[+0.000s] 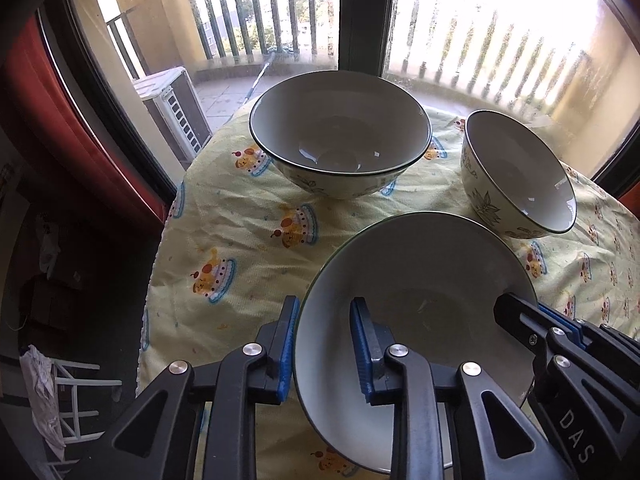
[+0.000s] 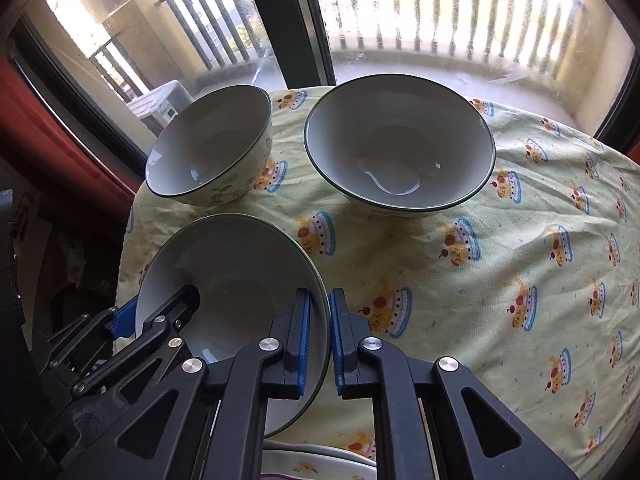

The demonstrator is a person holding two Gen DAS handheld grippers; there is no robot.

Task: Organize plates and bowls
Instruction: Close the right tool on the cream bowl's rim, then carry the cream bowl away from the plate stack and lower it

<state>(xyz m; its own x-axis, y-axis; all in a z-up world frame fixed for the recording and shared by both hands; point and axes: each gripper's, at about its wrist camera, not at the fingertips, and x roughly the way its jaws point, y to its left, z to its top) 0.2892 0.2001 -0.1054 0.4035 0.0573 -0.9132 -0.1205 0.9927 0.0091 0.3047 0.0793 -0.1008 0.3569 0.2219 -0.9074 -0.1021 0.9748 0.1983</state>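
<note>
On the cloth-covered bench (image 1: 248, 216), both grippers clamped one shallow glazed bowl.

Left wrist view: the left gripper (image 1: 324, 344) pinched the tilted, green-rimmed shallow bowl (image 1: 420, 264) at its near-left rim with blue ribbed fingers (image 1: 360, 344); the right gripper (image 1: 532, 312) gripped the opposite rim. Right wrist view: its closed fingers (image 2: 304, 332) straddled that smooth rim, before a large bowl (image 2: 400, 144) and a leaf-painted small bowl (image 2: 212, 148).

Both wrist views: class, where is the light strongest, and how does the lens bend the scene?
Left wrist view: window at upper right blown out white, glints inside the large bowl; right wrist view: the same backlight, balcony railing washed out, tablecloth in softer light; both views: fisheye curving the window frames.
</note>
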